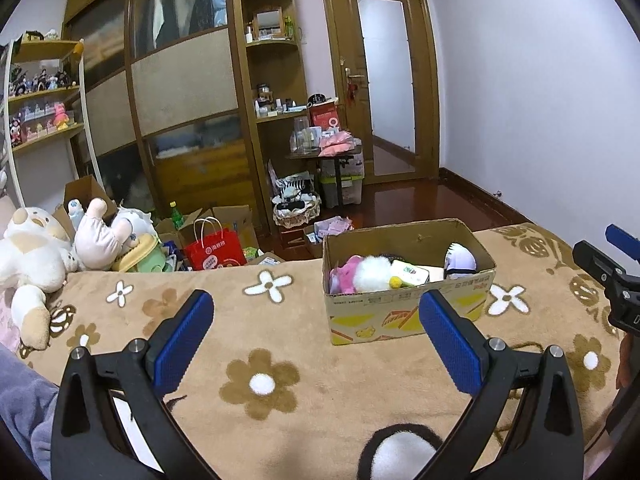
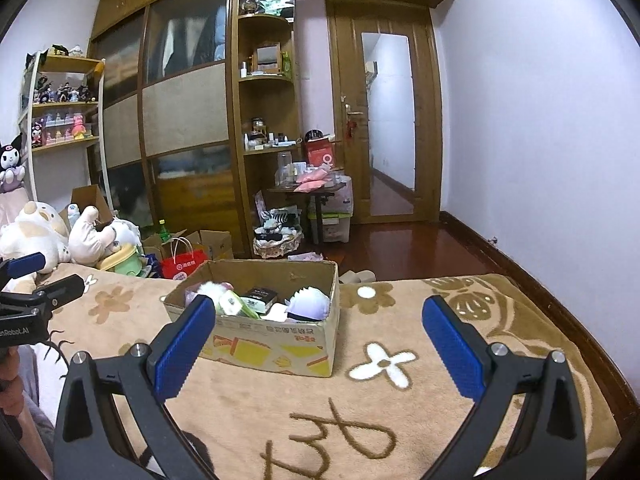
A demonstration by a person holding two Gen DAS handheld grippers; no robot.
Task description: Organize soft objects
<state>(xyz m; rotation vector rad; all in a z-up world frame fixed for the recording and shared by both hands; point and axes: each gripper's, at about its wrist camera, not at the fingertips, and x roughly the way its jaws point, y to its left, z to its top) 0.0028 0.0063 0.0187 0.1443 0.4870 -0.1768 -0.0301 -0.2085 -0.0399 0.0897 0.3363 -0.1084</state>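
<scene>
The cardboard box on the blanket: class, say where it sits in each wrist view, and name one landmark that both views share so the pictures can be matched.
Left wrist view: the cardboard box sits right of centre on the flowered blanket, just beyond the right fingertip of the open left gripper.
Right wrist view: the box sits left of centre, behind the left fingertip of the open right gripper.
Shared landmark: the red paper bag beyond the blanket.

Ahead of me, a red paper bag (image 1: pixel 216 250) stands on the floor beside a green bottle (image 1: pixel 175 215), before the wooden wardrobe (image 1: pixel 176 80).
</scene>
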